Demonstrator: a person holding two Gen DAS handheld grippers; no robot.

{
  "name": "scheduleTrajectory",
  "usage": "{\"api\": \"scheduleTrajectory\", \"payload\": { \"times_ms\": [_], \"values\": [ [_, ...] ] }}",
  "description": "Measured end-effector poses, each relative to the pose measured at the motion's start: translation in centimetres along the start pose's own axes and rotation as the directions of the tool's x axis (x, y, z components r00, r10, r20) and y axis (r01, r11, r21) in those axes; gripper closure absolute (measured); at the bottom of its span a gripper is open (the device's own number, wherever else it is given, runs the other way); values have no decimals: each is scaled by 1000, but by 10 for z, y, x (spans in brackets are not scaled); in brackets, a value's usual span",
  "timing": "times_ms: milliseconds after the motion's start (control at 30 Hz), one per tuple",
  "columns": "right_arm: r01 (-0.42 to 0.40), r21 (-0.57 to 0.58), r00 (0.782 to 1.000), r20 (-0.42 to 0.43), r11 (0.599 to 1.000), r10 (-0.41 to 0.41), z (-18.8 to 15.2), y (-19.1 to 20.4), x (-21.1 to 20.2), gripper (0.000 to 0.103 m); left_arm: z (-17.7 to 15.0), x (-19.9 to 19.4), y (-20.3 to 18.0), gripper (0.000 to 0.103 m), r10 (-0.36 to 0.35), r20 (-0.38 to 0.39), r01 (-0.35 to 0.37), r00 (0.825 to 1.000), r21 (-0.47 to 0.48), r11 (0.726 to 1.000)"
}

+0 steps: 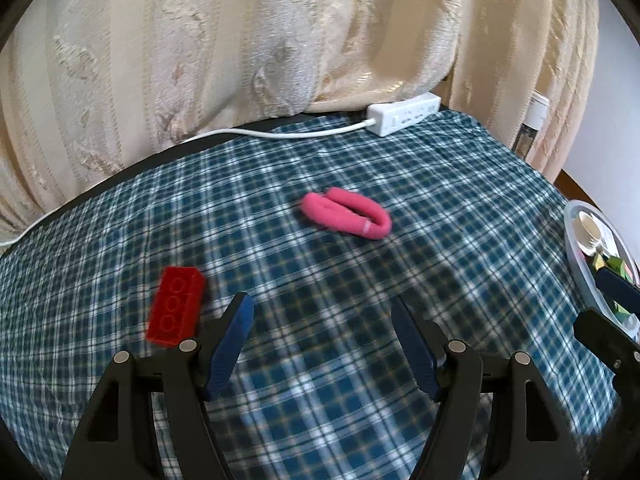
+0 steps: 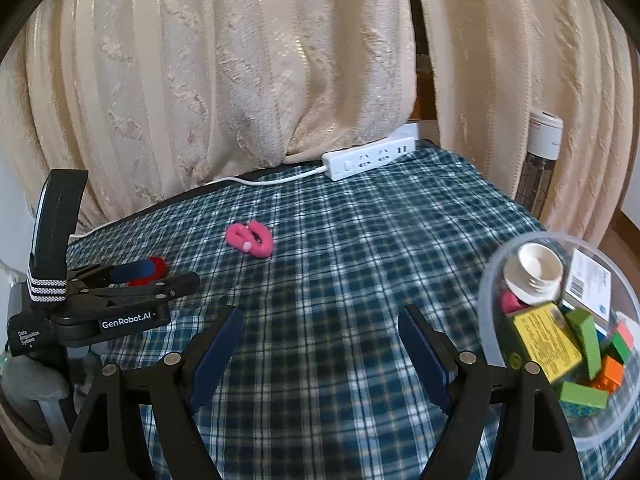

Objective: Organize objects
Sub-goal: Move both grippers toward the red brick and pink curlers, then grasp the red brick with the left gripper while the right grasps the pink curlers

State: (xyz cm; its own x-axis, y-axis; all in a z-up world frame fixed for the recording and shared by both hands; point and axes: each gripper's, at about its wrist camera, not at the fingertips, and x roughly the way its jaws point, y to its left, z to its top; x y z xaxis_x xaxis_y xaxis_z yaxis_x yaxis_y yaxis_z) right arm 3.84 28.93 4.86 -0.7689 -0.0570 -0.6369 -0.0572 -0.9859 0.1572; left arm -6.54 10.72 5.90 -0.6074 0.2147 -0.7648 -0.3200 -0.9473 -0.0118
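Observation:
A red three-stud brick [image 1: 176, 306] lies on the plaid cloth just left of my left gripper [image 1: 322, 300], which is open with nothing between its blue pads. Farther out, a pink foam loop [image 1: 346, 218] lies folded on the cloth. In the right wrist view the same pink loop [image 2: 250, 240] is ahead and to the left. My right gripper [image 2: 322, 312] is open and empty over bare cloth. The left gripper [image 2: 176, 274] shows side-on at the left, half hiding the red brick [image 2: 160, 265]. The right gripper [image 1: 588, 300] pokes in at the left wrist view's right edge.
A clear plastic bowl [image 2: 490, 288] at the right holds a white cap, a yellow box and several green and orange blocks. A white power strip [image 2: 368, 158] with its cable lies at the table's back edge, under cream curtains [image 2: 240, 80]. The bowl's rim [image 1: 570, 236] shows at far right.

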Motion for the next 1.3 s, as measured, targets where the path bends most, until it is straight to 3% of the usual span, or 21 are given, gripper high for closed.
{"api": "scheduleTrajectory", "payload": {
  "times_ms": [800, 1300],
  "values": [
    [-22, -73, 998, -53, 997, 18, 12, 25, 34, 19, -1, 19, 100, 30, 103, -44, -110, 994, -192, 975],
    [-54, -106, 995, -91, 993, 45, 29, 39, 66, 19, -7, 37, 113, 30, 106, -79, -120, 991, -203, 972]
  ]
}}
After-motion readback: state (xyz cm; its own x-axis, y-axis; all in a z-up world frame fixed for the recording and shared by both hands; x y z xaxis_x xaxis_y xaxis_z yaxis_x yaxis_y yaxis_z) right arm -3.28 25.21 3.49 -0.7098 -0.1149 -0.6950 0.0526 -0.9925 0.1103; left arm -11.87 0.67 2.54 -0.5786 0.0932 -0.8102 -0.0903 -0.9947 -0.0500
